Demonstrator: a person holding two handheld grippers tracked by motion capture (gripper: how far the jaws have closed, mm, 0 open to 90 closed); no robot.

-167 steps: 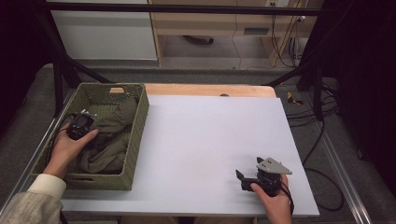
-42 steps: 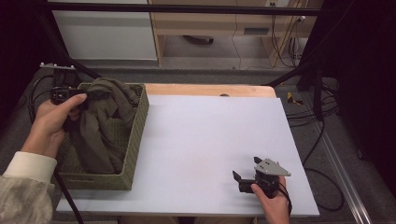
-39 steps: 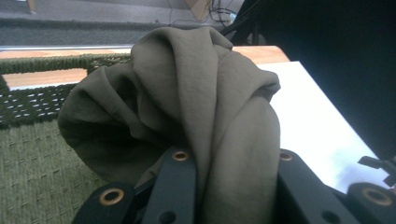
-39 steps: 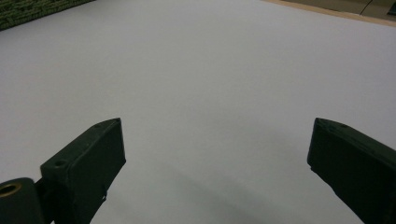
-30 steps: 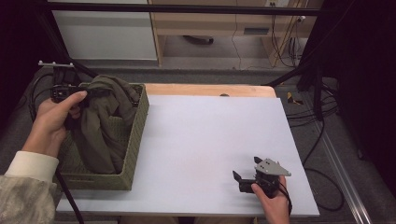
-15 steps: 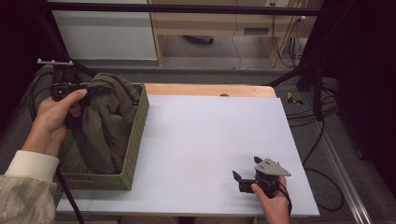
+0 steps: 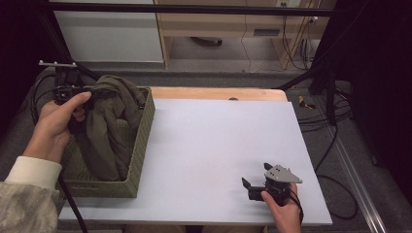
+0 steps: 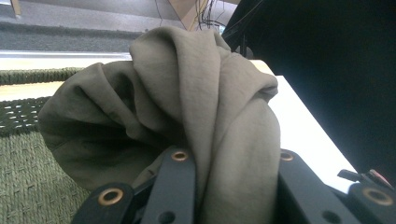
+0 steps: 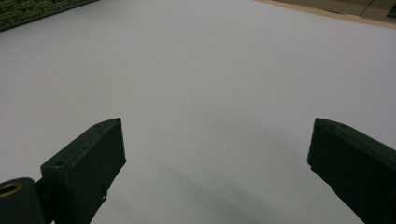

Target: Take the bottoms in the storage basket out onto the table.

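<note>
While the left tool (image 8: 224,186) grips olive cloth (image 7: 114,124) seemingly above the basket (image 7: 141,141) rim, the right tool (image 9: 215,172) rests released on bare tabletop (image 7: 214,141).

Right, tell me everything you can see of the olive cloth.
The olive cloth is a soft, matte, woven-looking fabric, creased and bunched into thick folds. Its upper part is gathered and lifted above the rim of the green woven basket, pinched between the jaws of the left gripper, while the rest hangs down into the basket and rests inside it. It sits at the table's left side. Which garment it is cannot be told.
</note>
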